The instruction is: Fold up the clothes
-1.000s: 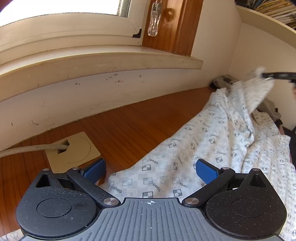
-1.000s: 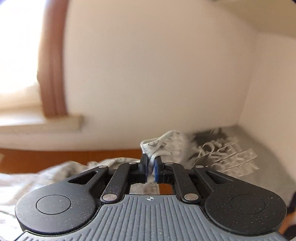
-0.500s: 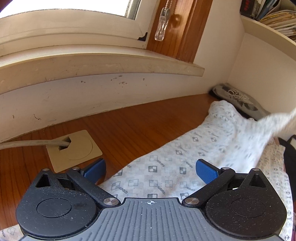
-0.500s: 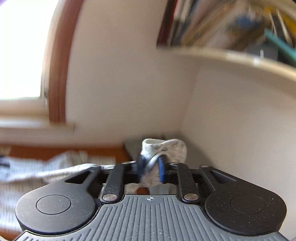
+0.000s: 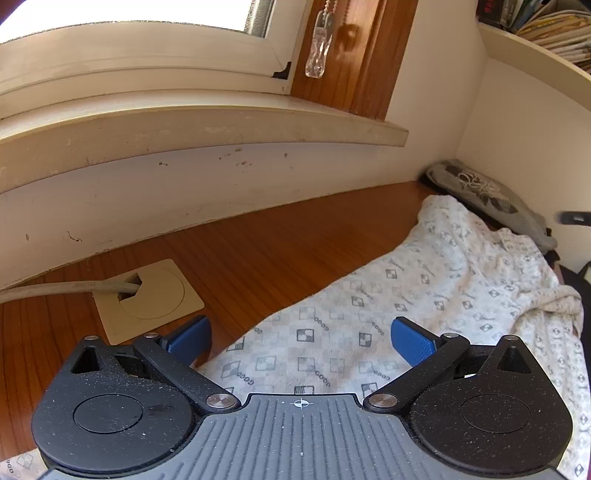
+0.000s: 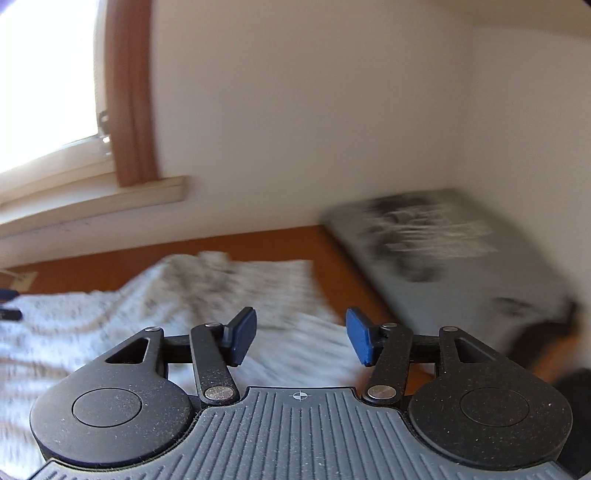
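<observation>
White cotton garment (image 5: 369,325) with a grey checker-and-chain print, spread across the wooden desk (image 5: 258,258). Lies directly ahead of and beneath the left gripper (image 5: 301,338), running away to that gripper's front right, where the cloth bunches into a rumpled ridge. A corner of the same fabric shows at the lower left edge of the left wrist view.

Left gripper: jaws spread wide, blue pads (image 5: 412,341) well apart, nothing between them but the print below. Left pad sits over bare wood at the cloth's edge, right pad over the cloth.

Right gripper (image 6: 301,338): jaws parted, pads (image 6: 358,341) apart, holding nothing. Right wrist view is motion-blurred. White garment (image 6: 221,295) lies ahead and to the left of this gripper; whether the pads touch it cannot be told.

Grey folded garment (image 5: 480,192) with a dark and white graphic, placed in the desk's far corner against the wall, ahead and right of the left gripper, just beyond the white cloth. In the right wrist view it (image 6: 443,251) sits ahead and to the right.

Beige cable-port plate (image 5: 147,299) set into the desk, ahead left of the left gripper, with a grey cable (image 5: 55,290) entering it from the left.

Cream window sill (image 5: 184,125) above the wall ahead. Wooden window trim (image 5: 354,55) with a clear blind-cord pull (image 5: 319,51) hanging before it. Shelf of books (image 5: 546,26) at upper right.
</observation>
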The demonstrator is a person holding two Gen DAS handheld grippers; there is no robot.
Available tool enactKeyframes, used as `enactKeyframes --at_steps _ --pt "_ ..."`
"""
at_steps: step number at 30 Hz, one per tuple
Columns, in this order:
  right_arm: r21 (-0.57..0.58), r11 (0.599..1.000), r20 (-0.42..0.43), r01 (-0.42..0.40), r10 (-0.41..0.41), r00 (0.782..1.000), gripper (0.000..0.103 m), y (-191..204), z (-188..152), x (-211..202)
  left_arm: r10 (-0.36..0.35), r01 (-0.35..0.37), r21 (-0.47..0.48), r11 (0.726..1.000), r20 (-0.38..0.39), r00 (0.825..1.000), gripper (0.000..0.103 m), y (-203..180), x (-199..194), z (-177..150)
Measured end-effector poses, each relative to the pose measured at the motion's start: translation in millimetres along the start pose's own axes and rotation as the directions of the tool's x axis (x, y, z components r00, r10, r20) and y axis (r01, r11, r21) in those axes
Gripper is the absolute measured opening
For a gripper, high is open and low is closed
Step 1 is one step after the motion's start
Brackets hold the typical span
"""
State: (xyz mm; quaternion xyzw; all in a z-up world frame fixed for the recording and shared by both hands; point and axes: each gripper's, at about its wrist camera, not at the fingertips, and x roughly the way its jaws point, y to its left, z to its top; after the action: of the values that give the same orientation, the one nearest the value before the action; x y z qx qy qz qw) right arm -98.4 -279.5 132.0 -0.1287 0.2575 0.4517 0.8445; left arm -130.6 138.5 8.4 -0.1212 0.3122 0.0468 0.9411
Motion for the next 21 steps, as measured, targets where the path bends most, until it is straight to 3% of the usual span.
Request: enactKeyframes --at_steps 8,15,17,18,21 --pt "0.159 0.968 -0.055 -0.194 0.205 0.977 0.054 43 31 126 0.000 0.000 0.003 1.000 -0.001 1.000 0.103 0 0 0" --pt "0.245 0.948 -0.148 -0.204 0.245 0.958 0.052 48 41 179 0.002 -0.002 0.008 1.000 -0.002 1.000 0.103 -1 1 0" --pt "0.257 0.948 -0.104 -0.187 0.220 0.970 0.009 42 43 173 0.003 -0.003 0.010 1.000 -0.003 1.000 0.103 -1 1 0" --pt "0.263 0.948 -0.083 -0.179 0.207 0.975 0.004 38 44 170 0.004 -0.004 0.010 1.000 -0.003 1.000 0.103 -2 1 0" --pt "0.283 0.947 -0.018 -0.154 0.166 0.986 0.003 29 47 160 0.004 -0.004 0.010 1.000 -0.003 1.000 0.103 -2 1 0"
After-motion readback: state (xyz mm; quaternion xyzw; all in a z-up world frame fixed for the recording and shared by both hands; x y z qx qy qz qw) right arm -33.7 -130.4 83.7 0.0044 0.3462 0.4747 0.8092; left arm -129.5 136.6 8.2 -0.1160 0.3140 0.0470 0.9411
